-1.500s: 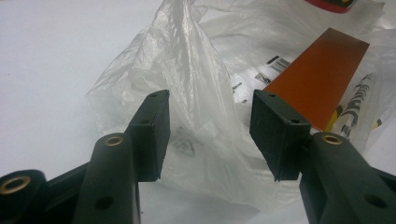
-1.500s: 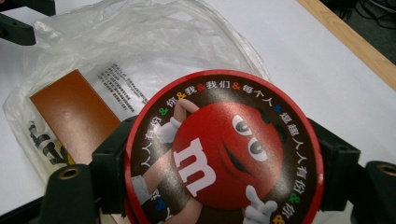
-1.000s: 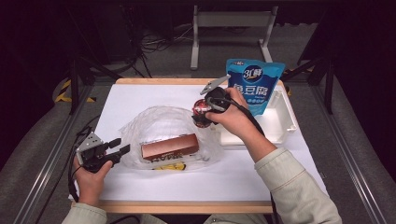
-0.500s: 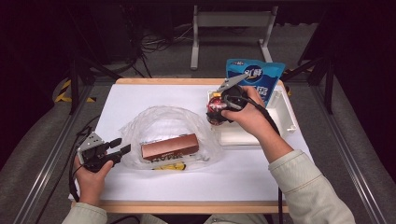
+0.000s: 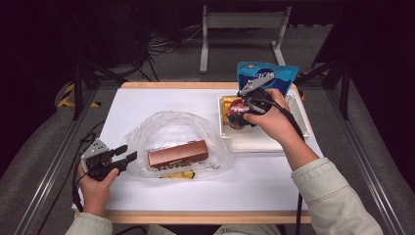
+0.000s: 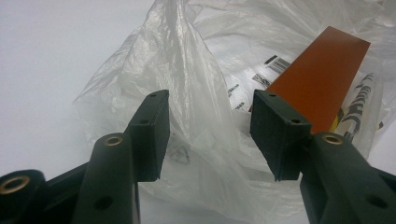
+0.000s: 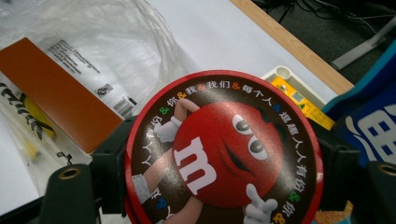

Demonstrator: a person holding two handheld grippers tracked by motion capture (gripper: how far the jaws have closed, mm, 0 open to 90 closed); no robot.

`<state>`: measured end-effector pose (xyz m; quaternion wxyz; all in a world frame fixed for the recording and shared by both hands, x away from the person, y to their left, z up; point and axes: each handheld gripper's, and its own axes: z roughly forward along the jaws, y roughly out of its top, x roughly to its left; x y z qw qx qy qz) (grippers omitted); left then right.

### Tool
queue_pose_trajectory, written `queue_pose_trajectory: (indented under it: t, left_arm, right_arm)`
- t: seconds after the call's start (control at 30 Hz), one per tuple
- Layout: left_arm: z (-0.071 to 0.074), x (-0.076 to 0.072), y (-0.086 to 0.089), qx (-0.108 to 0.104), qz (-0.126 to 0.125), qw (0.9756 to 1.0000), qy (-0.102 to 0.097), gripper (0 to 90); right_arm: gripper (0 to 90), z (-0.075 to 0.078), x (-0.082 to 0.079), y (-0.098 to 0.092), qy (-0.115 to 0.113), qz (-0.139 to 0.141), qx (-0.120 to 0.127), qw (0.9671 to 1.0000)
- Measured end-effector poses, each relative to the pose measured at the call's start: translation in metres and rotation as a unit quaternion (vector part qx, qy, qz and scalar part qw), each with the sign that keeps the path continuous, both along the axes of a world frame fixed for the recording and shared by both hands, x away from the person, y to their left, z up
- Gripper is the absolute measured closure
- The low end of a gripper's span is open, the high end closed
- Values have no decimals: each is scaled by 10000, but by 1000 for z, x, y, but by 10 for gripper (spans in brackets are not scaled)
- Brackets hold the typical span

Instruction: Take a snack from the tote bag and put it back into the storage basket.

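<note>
A: What could have gone wrong there?

B: The round candy tin (image 7: 224, 149) sat clamped across its smooth curved rim in the right tool (image 5: 243, 111), above the white tray (image 5: 264, 142). Hard, slick metal on flat pads might have twisted or slipped out.

A: And the tray itself?

B: Crowded. A glossy blue pouch (image 5: 266, 76) stood at its far end and a yellow packet (image 5: 227, 103) lay inside, so the tin could have landed tilted.

A: The left tool (image 5: 125, 155)?

B: Jaws apart, gripping nothing, with thin crinkled film of the clear plastic bag (image 6: 196, 93) lying between them on the tabletop (image 5: 166, 103). It could have snagged. A flat brown box (image 5: 178, 154) lay inside.
</note>
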<state>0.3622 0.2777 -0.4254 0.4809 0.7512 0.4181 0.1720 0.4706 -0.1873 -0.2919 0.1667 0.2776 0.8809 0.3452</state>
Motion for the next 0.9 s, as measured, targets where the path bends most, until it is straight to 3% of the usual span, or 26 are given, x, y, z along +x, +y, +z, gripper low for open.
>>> queue_pose_trajectory:
  t: [0.9]
  left_arm:
    - [0, 0, 0, 17, 3, 10000, 0, 478]
  right_arm:
    - [257, -13, 8, -64, -67, -463, -28, 9989]
